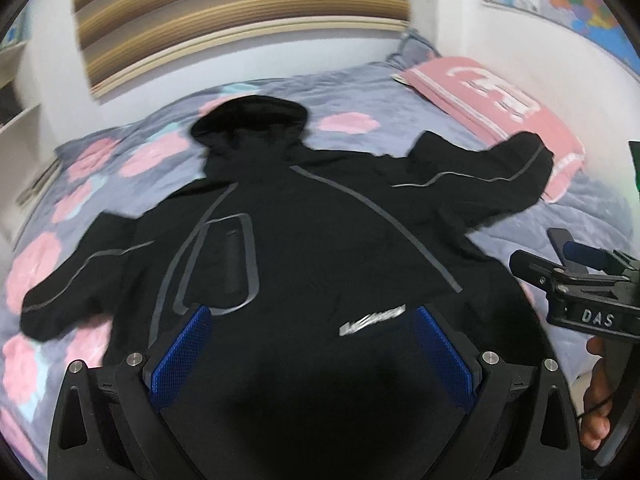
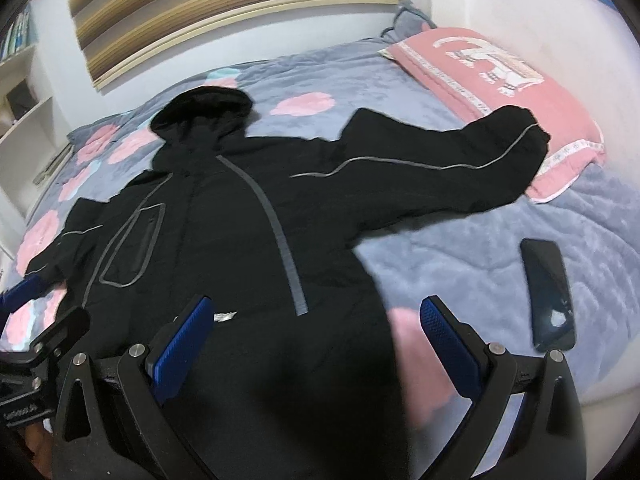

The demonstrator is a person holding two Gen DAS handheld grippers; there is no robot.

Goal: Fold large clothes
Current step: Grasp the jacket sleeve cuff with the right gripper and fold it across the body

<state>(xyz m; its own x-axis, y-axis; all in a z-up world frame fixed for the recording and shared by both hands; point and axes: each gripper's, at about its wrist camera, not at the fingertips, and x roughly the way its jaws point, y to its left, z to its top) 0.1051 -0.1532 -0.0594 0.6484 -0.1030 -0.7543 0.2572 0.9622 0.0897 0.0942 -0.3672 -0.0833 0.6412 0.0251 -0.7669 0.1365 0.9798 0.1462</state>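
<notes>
Jacket (image 1: 304, 240), black with grey piping, sprawls across plush quilt (image 2: 460, 264).

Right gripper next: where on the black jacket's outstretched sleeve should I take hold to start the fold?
Probably the sleeve at its cuff, coming from the pillow side: the cuff lies raised on the pillow's edge, so one finger could slip under. The right gripper is open.

Bed (image 2: 460, 248) bears jacket (image 2: 240, 240), pillow (image 2: 500, 92), perhaps a phone (image 2: 548, 292)

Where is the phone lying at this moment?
In the right wrist view, the phone lies on the bedspread at the right, beside the jacket and below the pink pillow.
</notes>
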